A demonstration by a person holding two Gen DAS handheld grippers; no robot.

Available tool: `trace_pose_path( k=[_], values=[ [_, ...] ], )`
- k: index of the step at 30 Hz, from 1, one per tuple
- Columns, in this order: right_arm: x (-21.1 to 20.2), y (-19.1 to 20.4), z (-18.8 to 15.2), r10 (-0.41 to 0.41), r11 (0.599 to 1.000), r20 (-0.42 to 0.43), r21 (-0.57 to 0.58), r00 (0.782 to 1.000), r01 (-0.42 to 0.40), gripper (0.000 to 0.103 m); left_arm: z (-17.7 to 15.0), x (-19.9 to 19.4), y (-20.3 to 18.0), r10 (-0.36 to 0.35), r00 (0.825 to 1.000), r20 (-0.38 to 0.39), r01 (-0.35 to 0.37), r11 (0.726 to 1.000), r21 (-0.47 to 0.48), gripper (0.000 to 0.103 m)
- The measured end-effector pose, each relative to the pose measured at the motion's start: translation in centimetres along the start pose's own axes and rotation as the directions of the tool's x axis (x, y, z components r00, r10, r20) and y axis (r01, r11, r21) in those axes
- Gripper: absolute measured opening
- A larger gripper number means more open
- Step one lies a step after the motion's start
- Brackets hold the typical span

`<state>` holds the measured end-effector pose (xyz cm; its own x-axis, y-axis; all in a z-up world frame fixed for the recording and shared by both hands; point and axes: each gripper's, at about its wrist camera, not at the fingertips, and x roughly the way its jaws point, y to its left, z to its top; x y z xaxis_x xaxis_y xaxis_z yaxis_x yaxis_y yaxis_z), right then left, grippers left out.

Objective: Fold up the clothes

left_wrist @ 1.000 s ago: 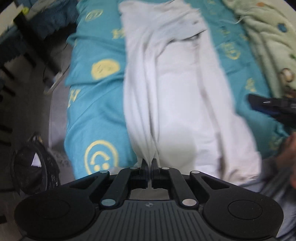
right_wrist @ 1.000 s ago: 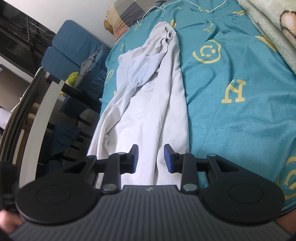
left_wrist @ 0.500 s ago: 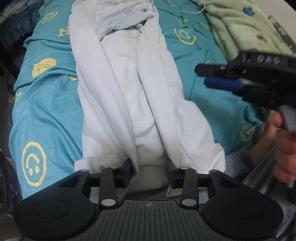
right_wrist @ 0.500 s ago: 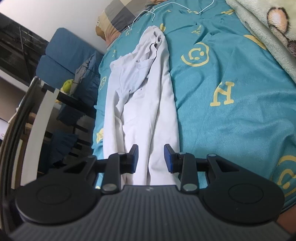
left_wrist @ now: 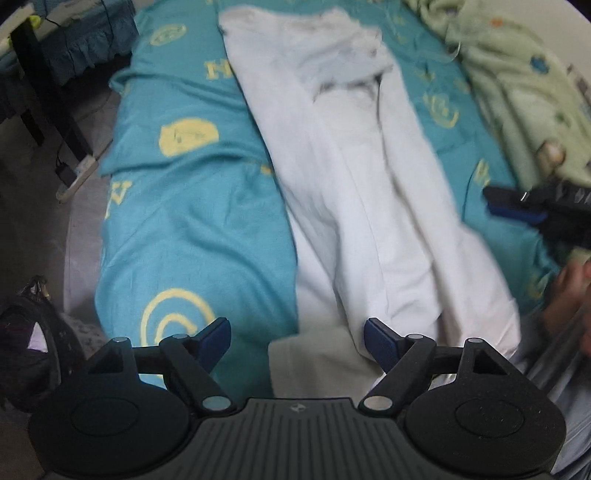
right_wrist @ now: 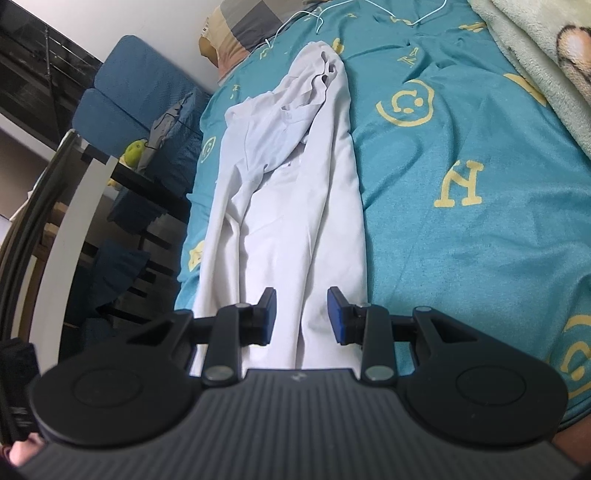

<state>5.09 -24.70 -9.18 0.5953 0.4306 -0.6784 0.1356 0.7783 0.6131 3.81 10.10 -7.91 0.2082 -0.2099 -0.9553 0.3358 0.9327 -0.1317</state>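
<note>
Jaws: left gripper [left_wrist: 297, 341] spread wide, empty; right gripper [right_wrist: 302, 315] partly open, empty. White shirt [right_wrist: 295, 192] runs ahead of both on teal bedsheet [right_wrist: 461, 166].

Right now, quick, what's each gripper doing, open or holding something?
Left gripper: open wide, holding nothing, above the near end of the white garment.
Right gripper: open, holding nothing, the garment lying between its fingers.

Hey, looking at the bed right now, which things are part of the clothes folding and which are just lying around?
Part of the job:
- white garment, laid lengthwise on the bed
- left claw, open at its near hem
- right claw, open over the garment

Just lying about:
- teal bedsheet underneath
- pale green fleece blanket
- checked pillow
- white cable
- blue sofa
</note>
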Motion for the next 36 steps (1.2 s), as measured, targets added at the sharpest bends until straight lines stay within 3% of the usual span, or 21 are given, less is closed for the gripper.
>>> trace_pose_path(
  k=[4, 8, 11, 15, 19, 25, 32, 36],
  values=[
    [0.1, 0.1, -0.1, -0.004, 1.0, -0.008, -0.013, 1.0, 0.003, 0.034, -0.2, 0.9, -1.2, -0.037, 0.997, -0.071, 0.041, 0.998, 0.056, 0.081],
    [0.1, 0.1, -0.1, -0.007, 1.0, -0.009, -0.012, 1.0, 0.007, 0.034, -1.3, 1.7, -3.4, -0.077, 0.982, -0.174, 0.1, 0.986, 0.13, 0.079],
    [0.2, 0.1, -0.1, -0.007, 1.0, -0.01, -0.012, 1.0, 0.007, 0.034, -1.9, 1.0, -4.4, -0.113, 0.978, -0.174, 0.138, 0.98, 0.142, 0.079],
    [0.1, -0.1, -0.2, -0.01, 1.0, -0.01, -0.003, 1.0, 0.01, 0.034, -2.3, -0.6, -4.2, -0.262, 0.955, -0.14, 0.276, 0.957, 0.089, 0.08],
    [0.1, -0.2, -0.2, -0.013, 1.0, -0.013, 0.005, 1.0, 0.013, 0.034, -2.3, -1.4, -2.2, -0.32, 0.946, -0.042, 0.321, 0.947, -0.006, 0.082],
    [0.2, -0.5, -0.4, -0.025, 0.999, -0.018, 0.021, 1.0, 0.026, 0.034, -1.9, -1.9, 2.2, -0.32, 0.939, 0.125, 0.34, 0.916, -0.214, 0.088],
    [0.0, -1.4, -0.5, -0.076, 0.994, -0.014, 0.075, 0.997, 0.076, 0.034, -1.4, -2.3, 7.3, -0.266, 0.914, 0.306, 0.383, 0.816, -0.433, 0.092],
    [0.1, -2.4, -0.7, -0.158, 0.978, -0.019, 0.134, 0.987, 0.159, 0.036, -1.0, -1.0, 7.1, -0.211, 0.944, 0.253, 0.308, 0.837, -0.452, 0.092]
  ],
)
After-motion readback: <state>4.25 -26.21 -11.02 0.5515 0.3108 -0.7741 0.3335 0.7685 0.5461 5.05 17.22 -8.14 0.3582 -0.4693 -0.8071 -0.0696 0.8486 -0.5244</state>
